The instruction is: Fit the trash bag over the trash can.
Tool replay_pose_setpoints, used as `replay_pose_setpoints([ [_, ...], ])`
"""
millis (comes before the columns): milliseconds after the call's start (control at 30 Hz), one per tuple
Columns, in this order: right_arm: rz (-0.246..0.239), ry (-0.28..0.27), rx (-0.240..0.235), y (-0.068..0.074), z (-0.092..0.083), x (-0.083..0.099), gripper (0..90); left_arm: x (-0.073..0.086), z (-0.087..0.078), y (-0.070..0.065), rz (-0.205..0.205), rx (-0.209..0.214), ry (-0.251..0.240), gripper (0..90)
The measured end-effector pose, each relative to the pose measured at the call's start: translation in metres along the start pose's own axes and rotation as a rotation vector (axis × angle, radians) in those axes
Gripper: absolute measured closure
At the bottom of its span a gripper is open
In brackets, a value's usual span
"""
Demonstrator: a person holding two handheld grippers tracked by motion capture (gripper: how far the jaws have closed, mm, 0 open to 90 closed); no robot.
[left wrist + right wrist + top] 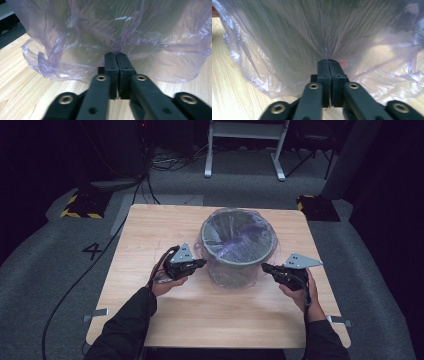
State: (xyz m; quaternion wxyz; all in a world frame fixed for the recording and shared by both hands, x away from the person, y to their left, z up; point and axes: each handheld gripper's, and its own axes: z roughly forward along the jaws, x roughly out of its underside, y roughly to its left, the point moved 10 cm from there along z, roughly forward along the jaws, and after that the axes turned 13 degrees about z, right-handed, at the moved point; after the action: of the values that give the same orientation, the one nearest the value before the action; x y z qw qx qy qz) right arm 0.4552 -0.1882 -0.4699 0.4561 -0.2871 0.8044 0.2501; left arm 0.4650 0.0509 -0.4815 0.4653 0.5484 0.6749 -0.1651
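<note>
A grey waste bin (239,242) lined with a thin purple plastic bag (231,277) stands at the middle of the wooden table (150,227). The left gripper (202,263) meets the bag's left side and the right gripper (265,267) its right. In each gripper view the jaws are pressed together with a pinch of film seemingly caught at the tips, the bag puckering toward them.

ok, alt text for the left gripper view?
The left gripper has its two black jaws shut on a pinch of thin, translucent purple bag, which drapes wrinkled over a grey bin behind it. Light wooden table lies below.
</note>
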Motion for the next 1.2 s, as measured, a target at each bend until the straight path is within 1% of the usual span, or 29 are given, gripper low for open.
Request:
replay_pose_setpoints([
  [100, 0.032, 0.007, 0.002, -0.007, 0.003, 0.007, 90.0, 0.005, 0.006, -0.002, 0.001, 0.008, 0.019, 89.8],
  [233, 0.06, 0.024, 0.004, -0.013, 0.007, 0.016, 90.0, 0.013, 0.014, -0.005, -0.003, 0.014, 0.044, 89.9],
  [267, 0.065, 0.029, 0.006, -0.014, 0.008, 0.019, 90.0, 0.015, 0.016, -0.006, -0.009, 0.02, 0.049, 89.8],
  [333, 0.07, 0.046, 0.008, -0.015, 0.011, 0.023, 90.0, 0.019, 0.02, -0.006, -0.01, 0.019, 0.065, 89.8],
  [400, 0.072, 0.065, 0.013, -0.018, 0.015, 0.028, 90.0, 0.021, 0.022, -0.007, -0.019, 0.024, 0.065, 89.8],
  [533, 0.089, 0.09, 0.023, -0.022, 0.021, 0.035, 90.0, 0.029, 0.027, -0.008, -0.031, 0.027, 0.086, 89.6],
  [667, 0.101, 0.097, 0.027, -0.025, 0.022, 0.037, 89.9, 0.033, 0.029, -0.007, -0.042, 0.019, 0.092, 84.0],
  [700, 0.105, 0.096, 0.031, -0.025, 0.022, 0.037, 88.5, 0.033, 0.028, -0.007, -0.04, 0.016, 0.084, 82.2],
  [733, 0.108, 0.094, 0.036, -0.026, 0.022, 0.037, 85.5, 0.032, 0.027, -0.007, -0.039, 0.007, 0.079, 78.3],
  [800, 0.114, 0.093, 0.035, -0.027, 0.02, 0.036, 78.3, 0.031, 0.023, -0.006, -0.046, -0.003, 0.08, 66.5],
  [833, 0.111, 0.09, 0.032, -0.027, 0.019, 0.036, 72.8, 0.03, 0.02, -0.006, -0.046, -0.003, 0.075, 60.1],
  [900, 0.116, 0.085, 0.038, -0.028, 0.016, 0.034, 58.0, 0.028, 0.015, -0.005, -0.05, -0.017, 0.078, 46.5],
  [933, 0.122, 0.084, 0.037, -0.029, 0.013, 0.033, 54.2, 0.027, 0.012, -0.005, -0.054, -0.012, 0.072, 41.6],
  [1033, 0.128, 0.061, 0.024, -0.028, 0.005, 0.028, 40.3, 0.025, 0.003, -0.008, -0.086, 0.01, 0.053, 23.3],
  [1100, 0.125, 0.044, 0.029, -0.029, -0.002, 0.025, 32.4, 0.023, -0.004, -0.009, -0.096, 0.018, 0.038, 19.5],
  [1167, 0.118, 0.033, 0.031, -0.028, -0.008, 0.023, 27.9, 0.022, -0.011, -0.009, -0.1, 0.019, 0.019, 15.6],
  [1200, 0.114, 0.027, 0.032, -0.028, -0.012, 0.022, 25.5, 0.021, -0.016, -0.009, -0.099, 0.01, 0.016, 15.6],
])
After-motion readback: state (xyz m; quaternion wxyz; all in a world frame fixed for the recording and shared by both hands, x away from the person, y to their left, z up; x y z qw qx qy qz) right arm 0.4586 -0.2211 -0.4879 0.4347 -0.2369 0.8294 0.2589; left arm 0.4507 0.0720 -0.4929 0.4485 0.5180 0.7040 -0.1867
